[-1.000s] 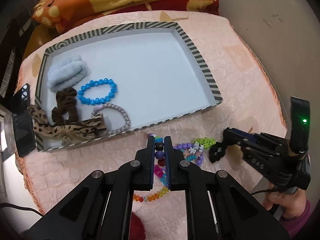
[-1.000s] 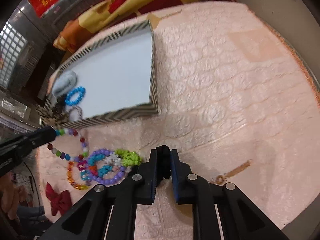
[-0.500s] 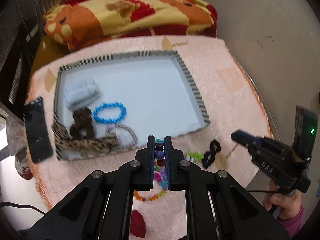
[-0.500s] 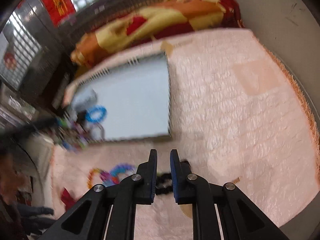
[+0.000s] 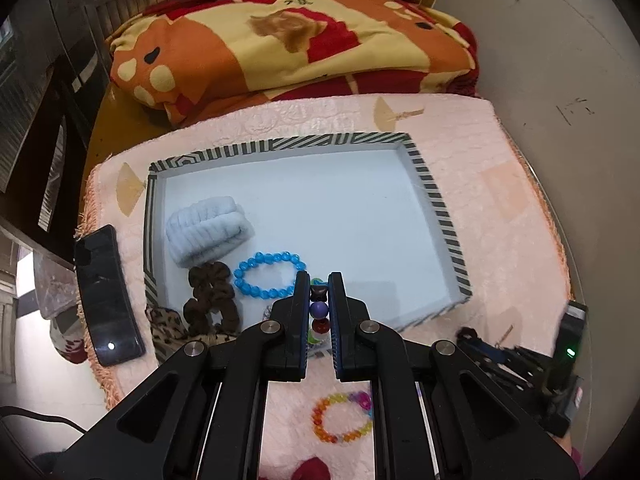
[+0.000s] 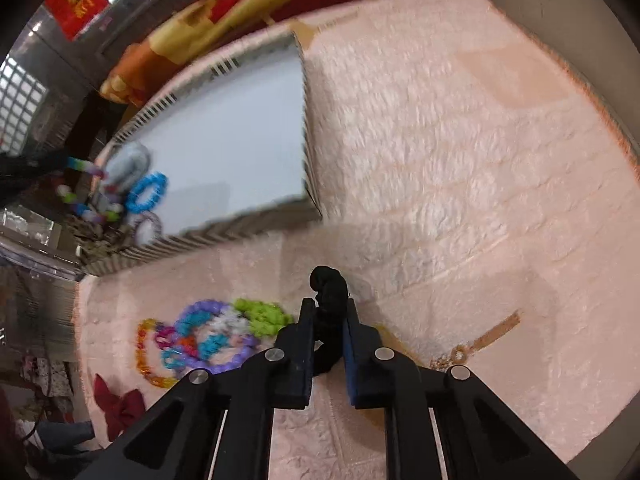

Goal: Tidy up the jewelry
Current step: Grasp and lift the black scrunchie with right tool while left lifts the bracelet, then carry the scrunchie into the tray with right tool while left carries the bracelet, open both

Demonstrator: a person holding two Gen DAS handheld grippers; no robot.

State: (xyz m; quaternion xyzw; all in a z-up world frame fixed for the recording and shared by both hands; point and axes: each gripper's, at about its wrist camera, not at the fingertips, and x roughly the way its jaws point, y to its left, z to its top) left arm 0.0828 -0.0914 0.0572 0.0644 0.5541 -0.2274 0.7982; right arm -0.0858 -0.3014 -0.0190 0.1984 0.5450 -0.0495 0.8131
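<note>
Left wrist view: striped tray on pink mat. Left gripper clamped on mixed-bead bracelet over tray's near edge. Right gripper clamped on black scrunchie, near-right of tray.

The left gripper hides all but a few beads of the multicoloured bead bracelet and part of the silver bangle in the striped tray. The red bow is cut by the lower edge. In the right wrist view, motion blur smears the tray's contents; the black scrunchie is partly hidden between the right gripper's fingers.
</note>
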